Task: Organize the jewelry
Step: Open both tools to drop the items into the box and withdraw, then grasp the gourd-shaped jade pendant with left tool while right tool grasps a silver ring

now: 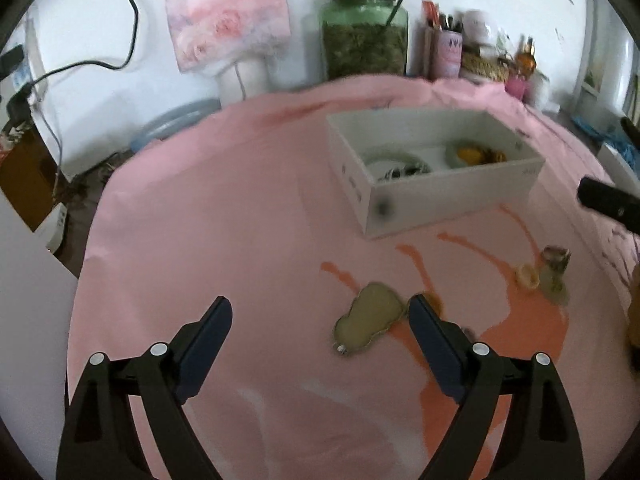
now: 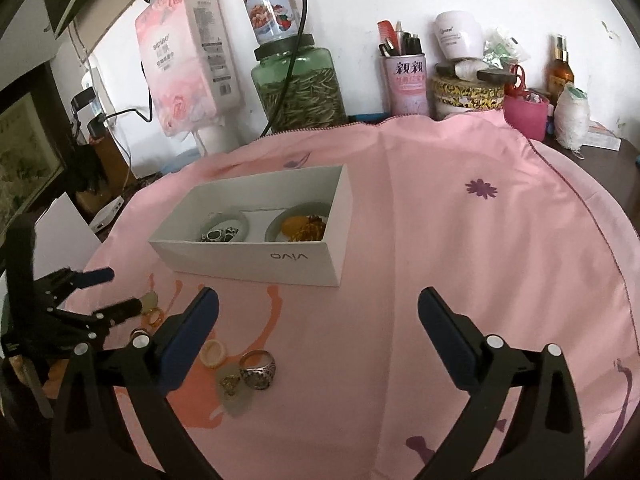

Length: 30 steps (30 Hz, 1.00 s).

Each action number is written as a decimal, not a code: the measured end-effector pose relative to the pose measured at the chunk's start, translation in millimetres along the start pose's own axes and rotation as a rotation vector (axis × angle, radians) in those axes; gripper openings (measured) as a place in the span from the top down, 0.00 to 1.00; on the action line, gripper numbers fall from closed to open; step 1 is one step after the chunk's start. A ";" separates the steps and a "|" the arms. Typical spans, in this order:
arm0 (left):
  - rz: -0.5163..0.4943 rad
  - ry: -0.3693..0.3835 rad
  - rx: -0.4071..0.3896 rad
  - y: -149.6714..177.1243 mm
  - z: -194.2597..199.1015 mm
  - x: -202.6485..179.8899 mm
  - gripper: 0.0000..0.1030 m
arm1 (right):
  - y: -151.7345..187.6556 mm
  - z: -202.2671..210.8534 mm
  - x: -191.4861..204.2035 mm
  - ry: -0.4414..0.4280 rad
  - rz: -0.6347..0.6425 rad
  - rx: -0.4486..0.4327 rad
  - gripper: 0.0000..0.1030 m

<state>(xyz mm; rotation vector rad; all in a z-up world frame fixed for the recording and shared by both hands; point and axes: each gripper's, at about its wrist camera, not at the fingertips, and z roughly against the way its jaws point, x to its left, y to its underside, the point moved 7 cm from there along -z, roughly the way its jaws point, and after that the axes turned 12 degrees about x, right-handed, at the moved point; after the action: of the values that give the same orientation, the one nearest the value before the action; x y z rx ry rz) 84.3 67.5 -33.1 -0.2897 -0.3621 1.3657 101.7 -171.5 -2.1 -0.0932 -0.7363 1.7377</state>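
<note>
Left gripper [image 1: 320,312] wide open, empty, beside jade pendant [image 1: 368,319].

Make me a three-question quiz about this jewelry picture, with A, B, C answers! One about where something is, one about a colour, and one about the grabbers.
1. Where is the silver ring?
A. Inside the white box
B. On the pink cloth, outside the box
C. On top of the green jar

2. What colour is the cloth under the white box?
A. Pink
B. Blue
C. Black

3. How is the left gripper standing?
A. Shut on a ring
B. Shut on nothing
C. Open, holding nothing

Answers:
1. B, the ring lies on the cloth in front of the box.
2. A, pink fabric spreads all around the box.
3. C, its fingers stand wide apart, with the pale green pendant lying on the cloth between them.
</note>
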 end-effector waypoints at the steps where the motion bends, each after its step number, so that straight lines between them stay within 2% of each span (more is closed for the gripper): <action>1: -0.011 -0.014 0.004 1.1 -1.5 2.8 0.14 | -0.1 0.6 0.0 0.002 0.001 -0.002 0.08; 5: -0.049 -0.001 0.025 6.0 -7.8 1.1 0.14 | -0.1 1.7 0.9 0.003 0.002 -0.005 0.08; 9: -0.092 -0.048 -0.006 6.4 -5.4 -8.3 0.17 | -0.2 3.2 2.4 0.009 0.010 -0.013 0.08; 10: -0.096 -0.049 -0.014 6.1 -5.1 -11.4 0.20 | -0.8 3.5 2.6 0.011 0.012 -0.015 0.08; 12: -0.108 -0.045 -0.026 6.1 -2.6 -18.5 0.30 | -0.6 3.5 2.7 0.015 0.014 -0.016 0.08; 14: -0.134 -0.033 -0.037 6.7 0.2 -28.9 0.56 | -0.8 3.3 2.0 0.016 0.016 -0.016 0.08; 16: -0.161 -0.037 -0.047 6.7 0.9 -37.3 0.67 | -0.9 3.5 2.2 0.017 0.018 -0.018 0.08; 17: -0.167 -0.056 -0.052 5.7 0.5 -37.6 0.68 | -1.0 3.8 2.1 0.019 0.019 -0.020 0.08; 19: -0.112 -0.063 -0.036 3.5 -2.4 -24.3 0.66 | -1.3 4.5 2.2 0.018 0.020 -0.021 0.08; 20: -0.053 -0.020 -0.016 1.8 -4.0 -12.1 0.66 | -1.2 4.9 2.3 0.017 0.020 -0.022 0.08; 22: 0.068 0.012 0.012 -0.4 -7.8 12.0 0.66 | -1.0 5.7 3.2 0.015 0.023 -0.023 0.08; 24: 0.143 0.065 0.023 -0.9 -8.6 24.6 0.67 | -1.1 7.2 4.3 0.013 0.026 -0.025 0.08; 28: 0.213 0.172 0.037 -1.0 -6.7 29.3 0.67 | -1.5 10.3 8.7 -0.002 0.038 -0.024 0.08; 30: 0.213 0.180 0.043 0.0 -6.2 25.7 0.67 | -0.8 11.8 12.0 -0.014 0.048 -0.016 0.08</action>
<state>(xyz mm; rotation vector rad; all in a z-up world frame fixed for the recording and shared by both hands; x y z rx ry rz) 91.1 92.8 -36.6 -0.4211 -0.1543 1.5407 93.6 -165.6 11.5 -0.1105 -0.7640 1.7796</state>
